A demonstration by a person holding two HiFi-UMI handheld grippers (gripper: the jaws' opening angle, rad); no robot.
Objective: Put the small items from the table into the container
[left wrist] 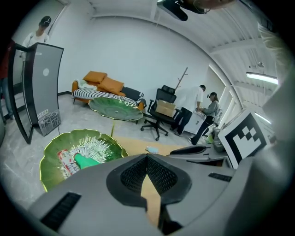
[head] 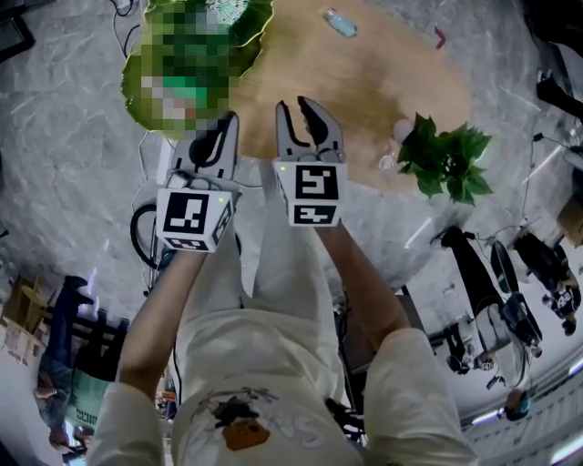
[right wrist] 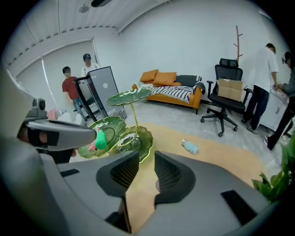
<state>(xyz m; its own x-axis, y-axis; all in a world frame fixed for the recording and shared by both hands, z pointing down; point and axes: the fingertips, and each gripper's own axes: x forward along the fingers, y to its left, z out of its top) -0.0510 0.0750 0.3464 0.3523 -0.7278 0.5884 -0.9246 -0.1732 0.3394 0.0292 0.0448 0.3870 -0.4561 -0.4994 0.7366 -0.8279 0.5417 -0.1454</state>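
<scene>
Ahead lies an oval wooden table [head: 383, 82] with a green leaf-shaped dish [head: 257, 23] at its far left. The dish [left wrist: 55, 152] holds a red-and-white packet and a green piece [left wrist: 85, 161]. A small light-blue packet [head: 340, 22] lies on the far part of the table, also seen in both gripper views [left wrist: 152, 150] [right wrist: 190, 147]. A small red item [head: 440, 38] lies further right. My left gripper [head: 221, 127] hovers at the table's near edge, tips together, empty [left wrist: 147, 157]. Beside it, my right gripper [head: 302, 114] has a gap between its jaws with nothing in it [right wrist: 146, 154].
A leafy potted plant [head: 444, 159] stands at the table's right near edge, with small pale items [head: 401, 132] beside it. A taller leaf dish on a stem [right wrist: 129, 97] rises by the green dishes. Cables [head: 141, 232] lie on the floor. Office chairs [right wrist: 226, 99], an orange sofa [left wrist: 103, 90] and people stand behind.
</scene>
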